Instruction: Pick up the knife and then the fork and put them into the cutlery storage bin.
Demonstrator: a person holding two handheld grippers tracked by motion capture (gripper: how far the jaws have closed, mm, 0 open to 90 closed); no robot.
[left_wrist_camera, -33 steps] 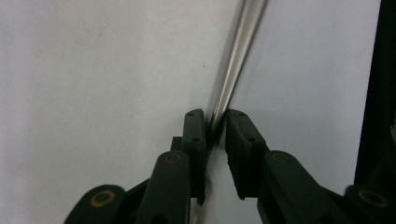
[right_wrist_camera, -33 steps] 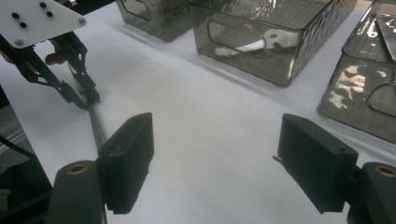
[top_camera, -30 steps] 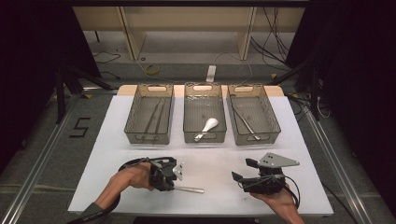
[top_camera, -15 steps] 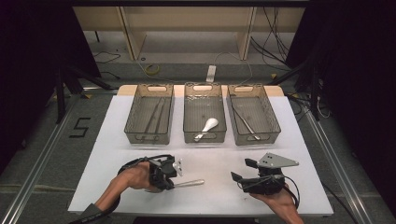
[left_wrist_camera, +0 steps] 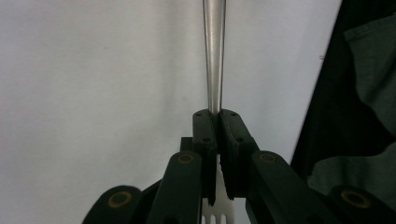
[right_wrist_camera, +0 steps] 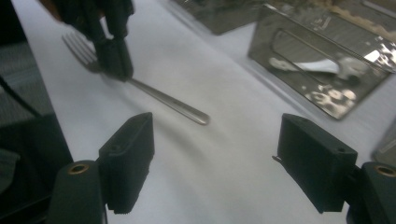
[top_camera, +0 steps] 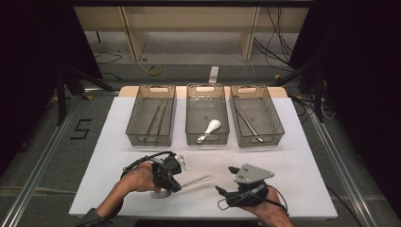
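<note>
A metal fork (top_camera: pixel 195 181) lies low over the white table near the front, and my left gripper (top_camera: pixel 166 178) is shut on its neck. Its tines (top_camera: pixel 156 194) point toward the person and its handle points right. In the left gripper view the black jaws (left_wrist_camera: pixel 218 116) clamp the fork's handle (left_wrist_camera: pixel 214 56), with the tines (left_wrist_camera: pixel 218 207) below the pads. My right gripper (top_camera: pixel 226 181) stands open to the right of the handle's tip, holding nothing. In the right gripper view its wide-apart jaws (right_wrist_camera: pixel 219 158) face the fork (right_wrist_camera: pixel 163 100) and the left gripper (right_wrist_camera: pixel 112 51).
Three clear trays stand in a row at the back. The left tray (top_camera: pixel 134 113) holds long thin utensils, the middle tray (top_camera: pixel 189 113) a white spoon (top_camera: pixel 211 126), the right tray (top_camera: pixel 275 118) a metal utensil. Bare white table (top_camera: pixel 307 161) lies in front of them.
The fork's handle has swung from pointing right and slightly toward the person to pointing right and away. My right gripper has shifted left, closer to the handle's tip.
</note>
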